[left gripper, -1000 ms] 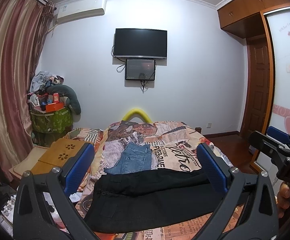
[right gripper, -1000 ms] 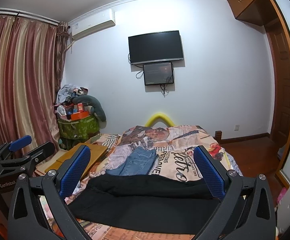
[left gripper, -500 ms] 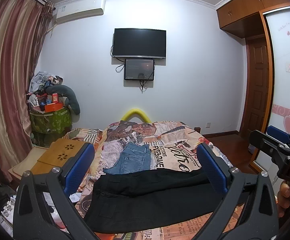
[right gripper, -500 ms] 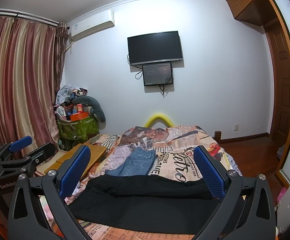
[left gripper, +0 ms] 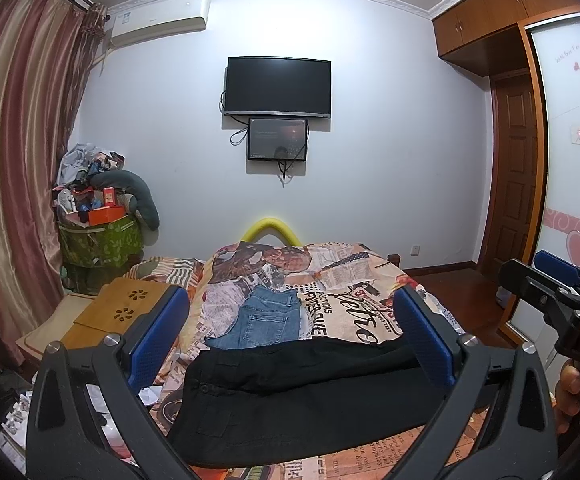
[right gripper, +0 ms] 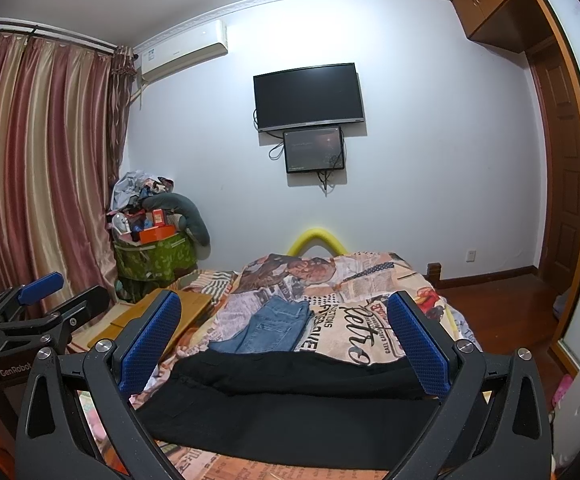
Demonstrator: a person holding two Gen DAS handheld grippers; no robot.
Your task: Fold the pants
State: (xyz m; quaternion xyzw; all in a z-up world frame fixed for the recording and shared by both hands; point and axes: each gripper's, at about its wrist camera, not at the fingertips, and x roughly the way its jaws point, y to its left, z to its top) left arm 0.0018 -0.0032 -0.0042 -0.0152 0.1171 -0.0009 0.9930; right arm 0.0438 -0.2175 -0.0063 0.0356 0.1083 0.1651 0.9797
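Observation:
Black pants [left gripper: 302, 392] lie flat across the near end of the bed, waistband to the left; they also show in the right wrist view [right gripper: 290, 400]. Folded blue jeans [left gripper: 266, 320] lie on the bed beyond them, also in the right wrist view [right gripper: 270, 326]. My left gripper [left gripper: 290, 340] is open and empty, held above the black pants. My right gripper [right gripper: 286, 340] is open and empty, also above them. The right gripper shows at the right edge of the left wrist view [left gripper: 562, 304], and the left gripper at the left edge of the right wrist view [right gripper: 38, 312].
The bed has a newspaper-print cover [left gripper: 342, 276]. A wooden lap table [left gripper: 126, 312] stands left of the bed. A cluttered green hamper [left gripper: 98, 236] sits in the far left corner by the curtains. A TV [left gripper: 278, 84] hangs on the far wall. A wardrobe [left gripper: 570, 160] is at right.

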